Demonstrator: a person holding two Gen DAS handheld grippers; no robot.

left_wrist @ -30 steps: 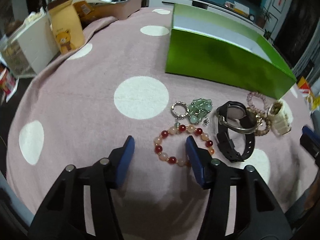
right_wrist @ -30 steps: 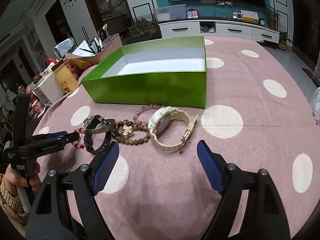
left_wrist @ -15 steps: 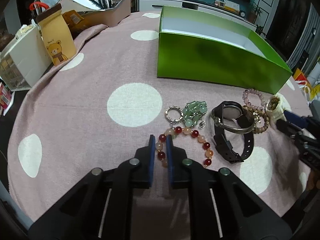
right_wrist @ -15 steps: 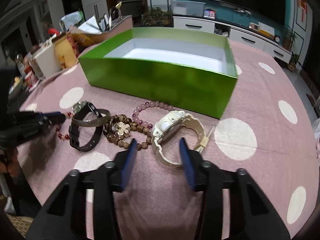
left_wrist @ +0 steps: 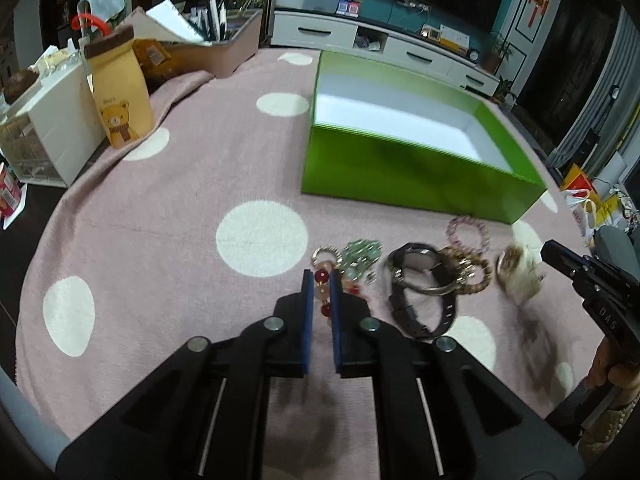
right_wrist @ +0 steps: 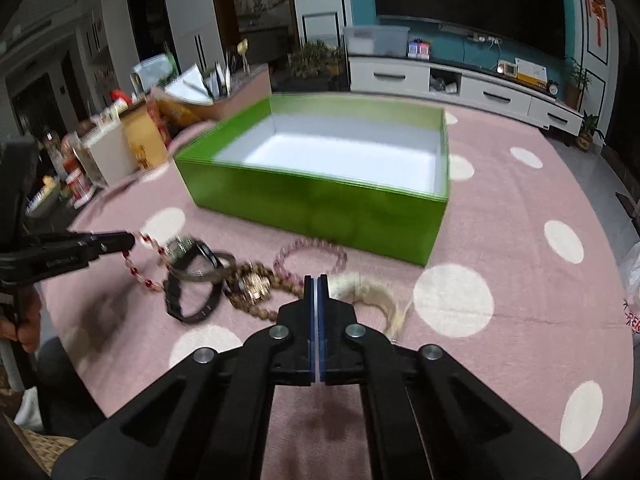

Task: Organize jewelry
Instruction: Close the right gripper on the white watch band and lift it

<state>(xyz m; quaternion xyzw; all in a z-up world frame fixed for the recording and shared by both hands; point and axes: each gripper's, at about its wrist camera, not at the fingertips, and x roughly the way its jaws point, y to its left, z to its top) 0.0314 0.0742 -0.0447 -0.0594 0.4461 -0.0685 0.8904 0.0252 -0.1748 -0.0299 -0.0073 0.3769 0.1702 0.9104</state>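
My left gripper (left_wrist: 320, 276) has its jaws closing tight on the red and peach bead bracelet (left_wrist: 321, 286), shut on it. In the right wrist view that bracelet (right_wrist: 138, 258) hangs from the left gripper (right_wrist: 130, 240) just above the cloth. My right gripper (right_wrist: 317, 280) has its jaws closing and is shut on the strap of the cream watch (right_wrist: 368, 292), which is blurred. A black watch (left_wrist: 420, 304), a brown bead bracelet (left_wrist: 470, 268), a pink bead bracelet (left_wrist: 468, 232) and a green bead piece (left_wrist: 360, 254) lie in front of the open green box (left_wrist: 400, 168).
The pink polka-dot cloth (left_wrist: 160, 208) covers the table. A yellow bear bag (left_wrist: 120, 112), a white drawer unit (left_wrist: 52, 132) and a bin of papers (left_wrist: 224, 48) stand at the far left. A small beaded ring (left_wrist: 325, 254) lies by my left fingertips.
Both grippers have gone from open to shut, the left on the red bead bracelet, the right on the cream watch's strap. Both have risen a little, and bracelet and watch have come up with them.
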